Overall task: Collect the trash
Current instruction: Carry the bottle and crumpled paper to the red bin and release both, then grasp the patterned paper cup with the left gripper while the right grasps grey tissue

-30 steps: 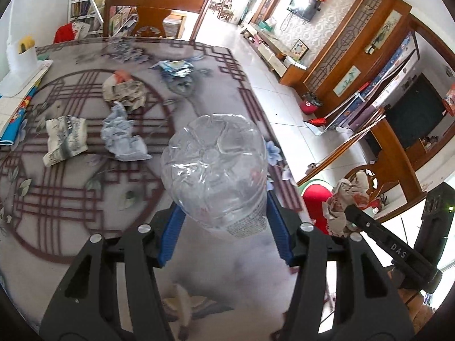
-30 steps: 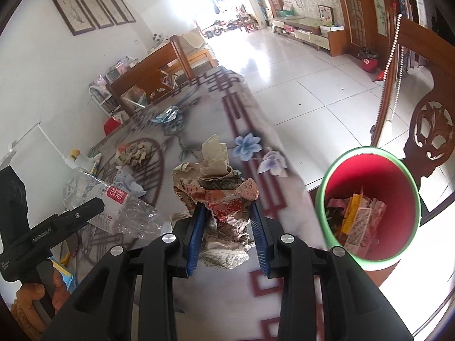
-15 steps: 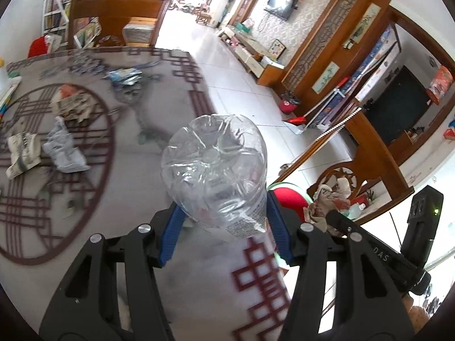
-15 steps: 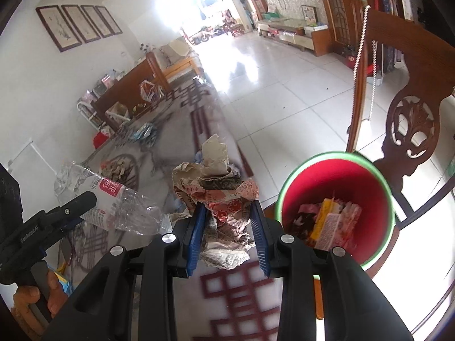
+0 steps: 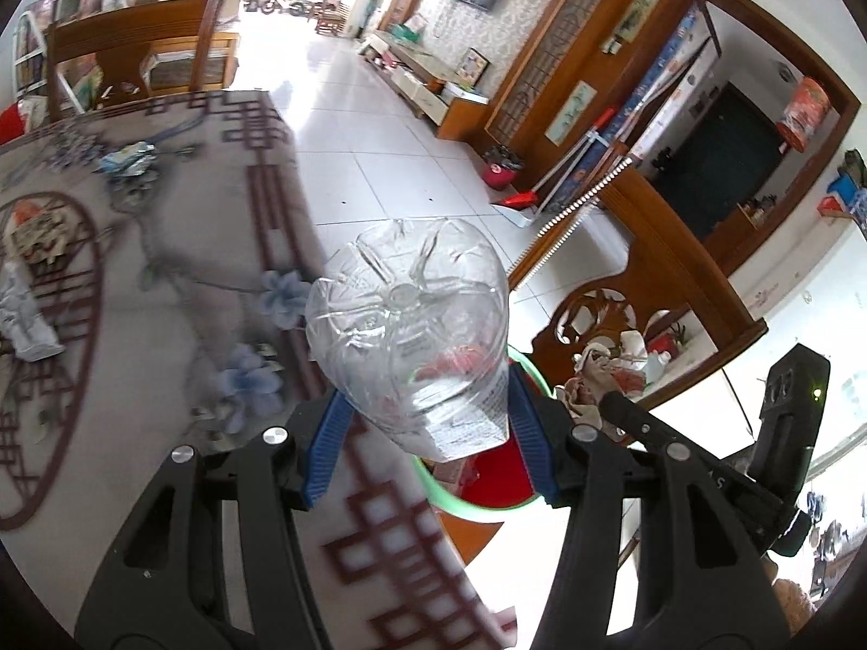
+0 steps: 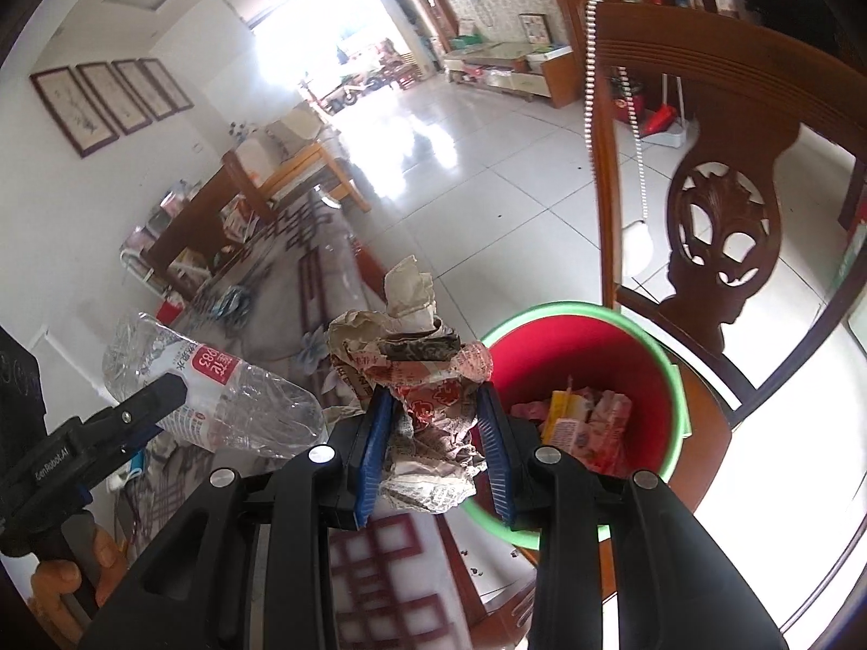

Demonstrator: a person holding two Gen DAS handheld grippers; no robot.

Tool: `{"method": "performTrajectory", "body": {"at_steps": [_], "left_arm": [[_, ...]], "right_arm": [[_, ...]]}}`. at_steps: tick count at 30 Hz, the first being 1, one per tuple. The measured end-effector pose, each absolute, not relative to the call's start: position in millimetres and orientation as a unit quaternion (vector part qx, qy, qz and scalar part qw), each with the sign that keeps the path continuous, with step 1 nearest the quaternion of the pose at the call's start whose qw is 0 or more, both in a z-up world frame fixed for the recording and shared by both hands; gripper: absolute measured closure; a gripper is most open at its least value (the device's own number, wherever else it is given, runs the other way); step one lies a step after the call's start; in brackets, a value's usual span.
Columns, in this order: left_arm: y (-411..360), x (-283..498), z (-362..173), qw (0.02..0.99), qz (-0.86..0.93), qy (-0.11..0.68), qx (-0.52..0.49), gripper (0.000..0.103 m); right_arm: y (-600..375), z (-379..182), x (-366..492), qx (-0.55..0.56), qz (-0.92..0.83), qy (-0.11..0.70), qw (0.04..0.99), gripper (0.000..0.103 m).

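Observation:
My left gripper [image 5: 428,433] is shut on a clear plastic bottle [image 5: 412,336], held over the table's right edge; the bottle also shows in the right wrist view [image 6: 217,395]. My right gripper [image 6: 433,449] is shut on a crumpled newspaper wad [image 6: 417,384], held beside the red bin with a green rim [image 6: 645,336], which holds several wrappers. In the left wrist view the bin's rim [image 5: 466,504] shows below the bottle, with the wad [image 5: 590,384] and right gripper to the right.
The patterned table [image 5: 162,281] carries more crumpled paper [image 5: 32,227], a grey wad [image 5: 21,314] and a blue wrapper [image 5: 127,157]. A carved wooden chair [image 6: 715,227] stands behind the bin. White tile floor lies beyond.
Both grippers have moved right, off the table's middle toward the bin, each keeping its load. The bin now sits just under and beside them.

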State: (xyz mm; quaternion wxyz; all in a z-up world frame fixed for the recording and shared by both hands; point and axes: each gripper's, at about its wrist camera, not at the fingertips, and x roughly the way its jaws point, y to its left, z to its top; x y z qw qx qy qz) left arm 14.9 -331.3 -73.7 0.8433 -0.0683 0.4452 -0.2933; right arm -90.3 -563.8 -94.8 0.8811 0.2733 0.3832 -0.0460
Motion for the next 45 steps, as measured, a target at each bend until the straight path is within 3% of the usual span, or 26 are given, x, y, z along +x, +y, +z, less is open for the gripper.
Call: {"method": "performTrajectory", "body": {"at_steps": [22, 23, 25, 29, 38, 45], "left_arm": [[-434, 26, -125, 0.782, -0.348, 0.516, -0.014, 0.049], [-434, 27, -126, 0.782, -0.346, 0.518, -0.01, 0.046], [-434, 29, -125, 0.788, -0.337, 0.516, -0.013, 0.03], [-421, 32, -119, 0.797, -0.331, 0.504, -0.034, 0.02], [-365, 40, -110, 0.822, -0.286, 0.488, -0.065, 0.02], [-250, 64, -111, 0.86, -0.177, 0.47, -0.094, 0.02]], "right_arm": [[-615, -110, -99, 0.298, -0.075, 0.391, 0.868, 0.07], [-617, -110, -99, 0.299, -0.078, 0.392, 0.867, 0.069], [-620, -112, -98, 0.305, -0.082, 0.392, 0.864, 0.063], [-623, -113, -97, 0.321, -0.086, 0.387, 0.86, 0.045], [-606, -115, -90, 0.318, -0.088, 0.395, 0.858, 0.043], [-567, -117, -73, 0.303, -0.07, 0.414, 0.856, 0.043]]}}
